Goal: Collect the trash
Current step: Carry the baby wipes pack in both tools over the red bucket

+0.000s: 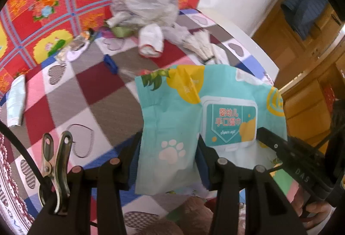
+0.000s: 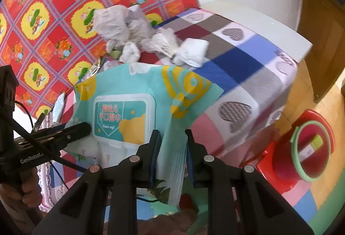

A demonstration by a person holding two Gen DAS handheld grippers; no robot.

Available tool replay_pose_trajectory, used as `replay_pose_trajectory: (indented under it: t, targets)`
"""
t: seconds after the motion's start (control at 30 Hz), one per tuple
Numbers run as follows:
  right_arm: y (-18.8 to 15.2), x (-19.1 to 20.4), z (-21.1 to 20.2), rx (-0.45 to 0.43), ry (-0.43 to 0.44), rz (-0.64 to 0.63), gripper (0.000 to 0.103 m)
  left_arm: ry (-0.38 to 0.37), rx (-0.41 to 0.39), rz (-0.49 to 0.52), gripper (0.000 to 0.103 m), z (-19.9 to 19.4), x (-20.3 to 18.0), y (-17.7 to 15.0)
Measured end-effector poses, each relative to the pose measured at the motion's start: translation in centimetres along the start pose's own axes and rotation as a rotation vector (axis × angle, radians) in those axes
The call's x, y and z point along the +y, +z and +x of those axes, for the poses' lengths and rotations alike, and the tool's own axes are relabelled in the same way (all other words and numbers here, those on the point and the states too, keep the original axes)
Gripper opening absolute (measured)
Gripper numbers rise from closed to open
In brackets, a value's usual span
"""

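Presently the wipes pack (image 1: 194,118), empty and limp, is held above the near tabletop (image 1: 71,92) edge, clamped by the left hand-held gripper (image 1: 167,159) and right hand-held gripper (image 2: 172,148), and should be kept gripped until over the bin (image 2: 310,148).

wipes pack (image 1: 172,110): teal, yellow, white paw | cloth (image 1: 90,92): checked maroon, grey, pink, blue | bucket (image 2: 310,148): red, green rim

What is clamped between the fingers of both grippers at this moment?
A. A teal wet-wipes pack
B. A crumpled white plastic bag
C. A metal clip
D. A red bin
A: the left gripper and the right gripper each pinch an edge of the teal wet-wipes pack.
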State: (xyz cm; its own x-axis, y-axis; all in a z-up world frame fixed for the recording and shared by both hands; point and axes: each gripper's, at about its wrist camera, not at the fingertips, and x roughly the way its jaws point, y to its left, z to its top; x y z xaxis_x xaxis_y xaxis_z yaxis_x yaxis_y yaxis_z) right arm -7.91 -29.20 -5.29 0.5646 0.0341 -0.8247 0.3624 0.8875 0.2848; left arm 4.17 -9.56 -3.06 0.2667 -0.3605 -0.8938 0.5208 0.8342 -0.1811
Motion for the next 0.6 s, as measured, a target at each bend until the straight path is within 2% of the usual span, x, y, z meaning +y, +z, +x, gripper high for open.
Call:
replay_pose_trajectory:
  t: [0.6]
  targets:
    - [-3.5, -10.1, -4.6, -0.007, -0.06, 0.147, 0.023, -0.055, 0.059, 0.147, 0.047, 2.8, -11.3, -1.6]
